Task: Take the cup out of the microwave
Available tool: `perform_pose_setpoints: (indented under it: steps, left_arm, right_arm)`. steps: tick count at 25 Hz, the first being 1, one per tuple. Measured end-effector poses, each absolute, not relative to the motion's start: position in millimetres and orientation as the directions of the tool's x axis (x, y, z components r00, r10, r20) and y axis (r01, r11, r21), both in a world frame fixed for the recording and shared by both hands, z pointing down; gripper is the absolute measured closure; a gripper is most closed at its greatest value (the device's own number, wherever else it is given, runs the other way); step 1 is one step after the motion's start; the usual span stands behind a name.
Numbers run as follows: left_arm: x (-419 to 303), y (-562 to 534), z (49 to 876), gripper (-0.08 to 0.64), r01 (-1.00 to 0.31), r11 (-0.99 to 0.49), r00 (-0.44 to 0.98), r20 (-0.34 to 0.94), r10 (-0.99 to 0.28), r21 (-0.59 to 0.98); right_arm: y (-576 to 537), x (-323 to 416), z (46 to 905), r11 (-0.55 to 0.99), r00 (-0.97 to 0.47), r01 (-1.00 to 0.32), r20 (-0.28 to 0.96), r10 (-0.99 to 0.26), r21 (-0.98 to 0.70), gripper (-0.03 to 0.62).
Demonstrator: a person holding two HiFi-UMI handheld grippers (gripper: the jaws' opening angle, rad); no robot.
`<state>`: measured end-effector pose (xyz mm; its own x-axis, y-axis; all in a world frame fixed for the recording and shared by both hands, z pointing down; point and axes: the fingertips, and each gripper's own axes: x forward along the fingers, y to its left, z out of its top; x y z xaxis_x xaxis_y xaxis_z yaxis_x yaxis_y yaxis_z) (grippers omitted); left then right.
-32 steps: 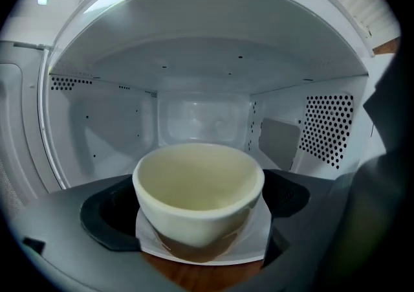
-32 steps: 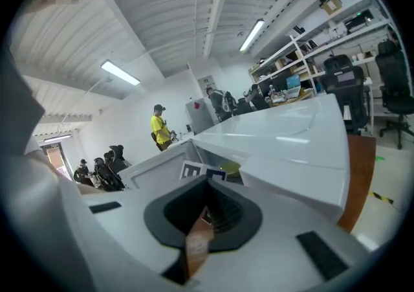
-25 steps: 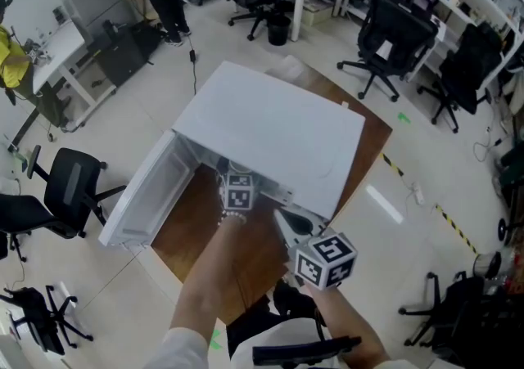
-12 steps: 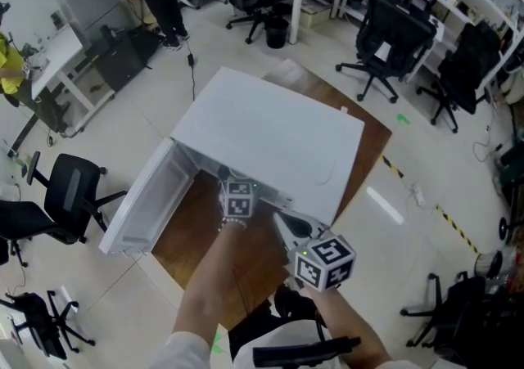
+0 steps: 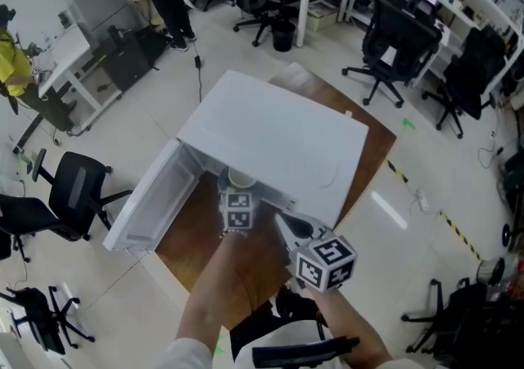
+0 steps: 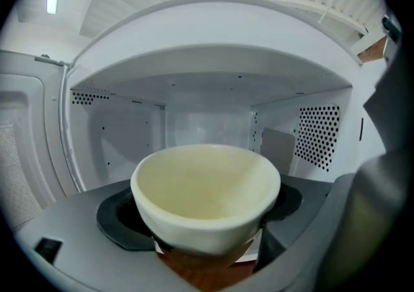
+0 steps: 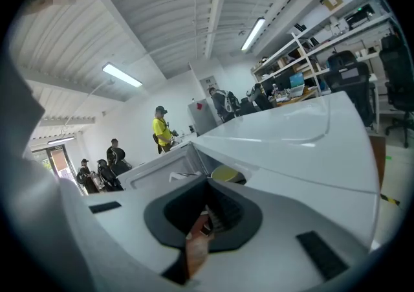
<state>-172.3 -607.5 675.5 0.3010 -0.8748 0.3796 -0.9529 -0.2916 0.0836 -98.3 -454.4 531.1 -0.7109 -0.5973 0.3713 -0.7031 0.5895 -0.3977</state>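
Note:
A cream cup (image 6: 206,193) fills the middle of the left gripper view, just in front of the open white microwave's cavity (image 6: 207,116). My left gripper (image 6: 207,223) is shut on the cup, one jaw on each side of it. From the head view the cup's rim (image 5: 241,177) shows at the microwave's (image 5: 270,138) mouth, just ahead of my left gripper (image 5: 240,189). My right gripper (image 5: 286,224) hangs to the right of the opening, by the microwave's front corner, jaws together and holding nothing. The right gripper view looks past that gripper (image 7: 206,210) at the cup (image 7: 226,173).
The microwave door (image 5: 151,200) stands swung open to the left. The microwave sits on a brown wooden table (image 5: 205,228). Office chairs (image 5: 65,195), desks and several people stand around the room.
My left gripper has drawn back toward me from the microwave's mouth, and the cup's rim now shows outside the opening. The right gripper has not moved.

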Motion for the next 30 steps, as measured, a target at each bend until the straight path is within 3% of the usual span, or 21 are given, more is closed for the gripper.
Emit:
perform_pose_setpoints:
  steps: [16, 30]
  left_arm:
    - [-196, -475, 613, 0.094, -0.988, -0.108, 0.141, 0.346, -0.928, 0.113]
    - [-233, -344, 533, 0.094, -0.983, 0.138, -0.095, 0.312, -0.945, 0.119]
  right_arm:
    - [-449, -90, 531, 0.658, -0.791, -0.612, 0.35, -0.502, -0.439, 0.583]
    - [-393, -148, 529, 0.799, -0.911, -0.388, 0.324, -0.257, -0.458, 0.583]
